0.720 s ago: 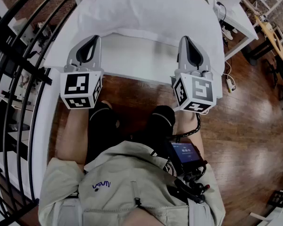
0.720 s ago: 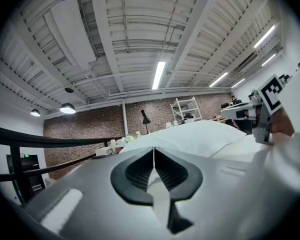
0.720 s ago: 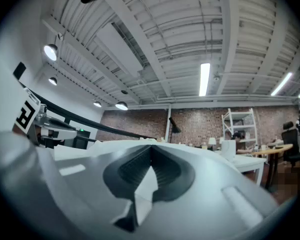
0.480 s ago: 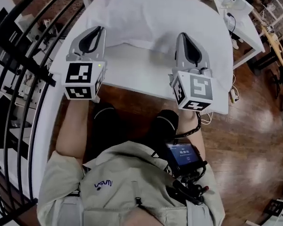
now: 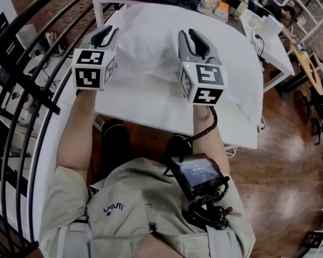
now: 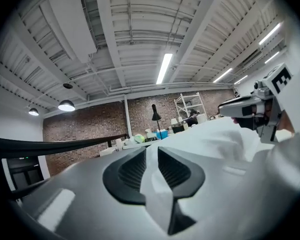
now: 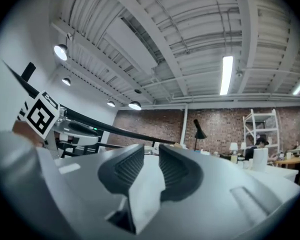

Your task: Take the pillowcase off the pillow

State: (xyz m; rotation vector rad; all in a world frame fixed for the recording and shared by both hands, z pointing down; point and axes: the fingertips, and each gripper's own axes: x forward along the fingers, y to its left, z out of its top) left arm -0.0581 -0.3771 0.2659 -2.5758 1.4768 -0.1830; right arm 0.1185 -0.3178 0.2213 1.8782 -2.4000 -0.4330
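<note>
Grips a fold of the white pillowcase (image 6: pixel 153 180) in the left gripper (image 5: pixel 106 35), jaws narrowed onto the cloth, and pinches another fold in the right gripper (image 5: pixel 191 36) the same way (seen as white fabric filling the gap between each pair of pads). Holds both grippers side by side, roughly level, over the pillow (image 5: pixel 156 28) lying on the white table (image 5: pixel 124 104).

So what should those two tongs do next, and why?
Probably lift and draw both back toward the person: the left tongs and right tongs each pinch a fold of the white fabric pillowcase, which still looks full and lies on the white table.
</note>
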